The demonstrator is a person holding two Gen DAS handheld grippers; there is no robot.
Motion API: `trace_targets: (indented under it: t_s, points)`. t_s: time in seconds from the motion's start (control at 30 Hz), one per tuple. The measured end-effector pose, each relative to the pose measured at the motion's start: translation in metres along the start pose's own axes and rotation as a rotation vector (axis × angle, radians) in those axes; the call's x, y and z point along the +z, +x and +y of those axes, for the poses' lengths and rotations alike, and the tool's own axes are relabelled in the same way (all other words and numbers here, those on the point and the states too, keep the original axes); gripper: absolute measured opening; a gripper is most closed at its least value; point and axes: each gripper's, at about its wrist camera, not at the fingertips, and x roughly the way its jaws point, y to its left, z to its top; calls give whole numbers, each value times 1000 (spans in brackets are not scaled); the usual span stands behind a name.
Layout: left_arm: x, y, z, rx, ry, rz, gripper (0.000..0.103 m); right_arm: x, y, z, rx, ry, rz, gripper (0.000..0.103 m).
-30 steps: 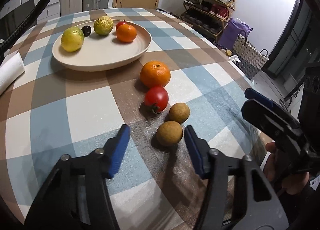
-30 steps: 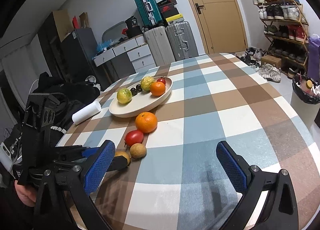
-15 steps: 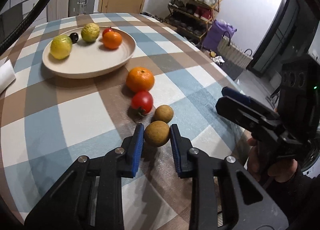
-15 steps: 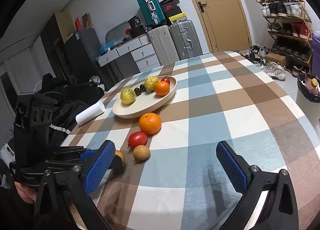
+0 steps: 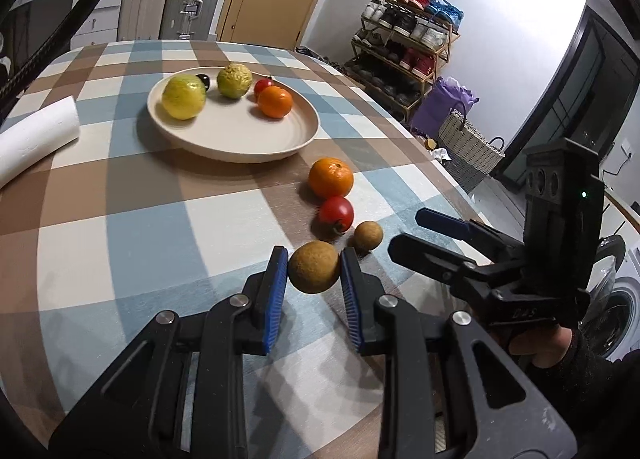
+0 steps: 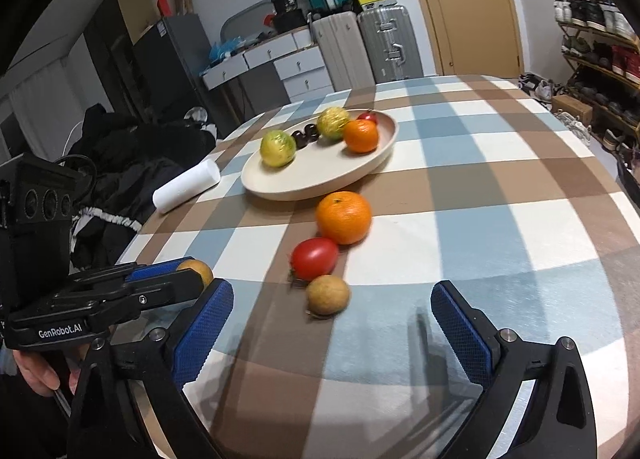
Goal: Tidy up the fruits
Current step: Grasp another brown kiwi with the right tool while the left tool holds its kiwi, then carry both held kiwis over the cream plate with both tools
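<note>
Brown fruit (image 5: 314,267) between left gripper (image 5: 313,283) fingers (image 5: 276,279), off table (image 5: 160,227).

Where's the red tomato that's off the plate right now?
In the right wrist view, the red tomato sits on the table, between the orange and a small brown fruit.

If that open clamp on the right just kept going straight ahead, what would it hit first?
Most likely the small brown fruit lying on the table, just ahead between the open right gripper fingers. Behind it lie the tomato and the orange. Depth is hard to judge.
</note>
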Motion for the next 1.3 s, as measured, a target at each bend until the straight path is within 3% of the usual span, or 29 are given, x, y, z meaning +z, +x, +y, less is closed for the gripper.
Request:
trace_targets:
  t_s: [0.07, 0.23, 0.4, 0.53, 0.83, 1.3]
  points:
    - [-1, -3, 5, -5, -9, -1, 24, 2, 6, 4, 12, 1, 19, 97]
    - [-3, -7, 16, -3, -36, -9, 24, 2, 20, 9, -12, -13, 79, 71]
    - [-4, -11, 23, -1, -44, -14, 24, 0, 21, 11, -6, -18, 81, 52]
    - [-3, -11, 26, 8, -57, -13, 24, -1, 25, 9, 9, -6, 100, 27]
    - [22, -11, 19, 20, -31, -49, 24, 7, 10, 4, 13, -1, 33, 26]
    - [102, 22, 23, 80, -12, -95, 24, 87, -2, -18, 85, -23, -96, 26]
